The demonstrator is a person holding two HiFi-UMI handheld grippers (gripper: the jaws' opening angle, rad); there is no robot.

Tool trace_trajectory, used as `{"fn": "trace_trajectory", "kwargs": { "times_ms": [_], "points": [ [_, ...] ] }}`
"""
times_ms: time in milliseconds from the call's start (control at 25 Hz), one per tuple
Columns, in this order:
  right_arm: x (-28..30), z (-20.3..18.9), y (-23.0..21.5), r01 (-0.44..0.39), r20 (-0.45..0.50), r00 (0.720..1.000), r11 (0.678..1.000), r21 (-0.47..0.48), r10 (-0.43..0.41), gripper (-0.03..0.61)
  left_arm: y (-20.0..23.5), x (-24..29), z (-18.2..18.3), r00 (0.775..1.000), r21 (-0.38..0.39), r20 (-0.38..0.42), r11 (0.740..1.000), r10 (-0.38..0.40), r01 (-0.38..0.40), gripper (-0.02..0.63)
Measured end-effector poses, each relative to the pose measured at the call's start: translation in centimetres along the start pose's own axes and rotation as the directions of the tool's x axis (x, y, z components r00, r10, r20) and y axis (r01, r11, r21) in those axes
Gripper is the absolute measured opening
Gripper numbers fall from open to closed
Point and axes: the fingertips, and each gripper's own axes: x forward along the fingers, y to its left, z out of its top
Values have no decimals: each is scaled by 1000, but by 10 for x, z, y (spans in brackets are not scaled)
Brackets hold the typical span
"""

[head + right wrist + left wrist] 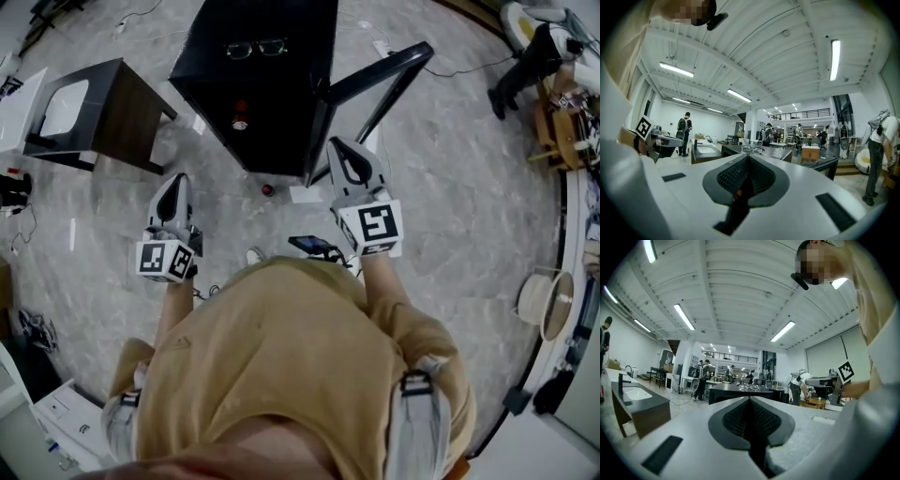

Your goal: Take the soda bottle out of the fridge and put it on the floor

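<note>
A low black fridge [281,84] stands in front of me, its door [380,77] swung open to the right. A red and white item [240,114] shows in its dark open front. On the floor just before the fridge stands a small dark thing with a red cap [267,189]; I cannot tell which of the two is the soda bottle. My left gripper [175,182] [751,401] hangs shut and empty left of the fridge. At the open door's near edge my right gripper [340,146] [748,159] is shut too, holding nothing.
A pair of glasses [255,47] lies on top of the fridge. A dark cabinet with a white sink [94,112] stands to the left. A white slip [305,194] lies on the marble floor. People and work tables are far off in the hall.
</note>
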Motion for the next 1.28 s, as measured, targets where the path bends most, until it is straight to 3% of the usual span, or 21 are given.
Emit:
{"fn": "trace_trajectory", "kwargs": {
  "times_ms": [400, 720, 1280],
  "points": [
    [-12, 12, -5, 4, 10, 1000, 999, -38, -4, 0, -3, -20, -3, 998, -39, 13, 997, 65, -65, 2],
    [-19, 17, -7, 19, 53, 998, 999, -42, -17, 0, -2, -26, -2, 996, -16, 12, 996, 87, -87, 3],
    [-31, 28, -10, 61, 75, 996, 997, -55, -57, 0, -4, -19, 1, 998, -20, 24, 998, 53, -53, 3]
  ]
}}
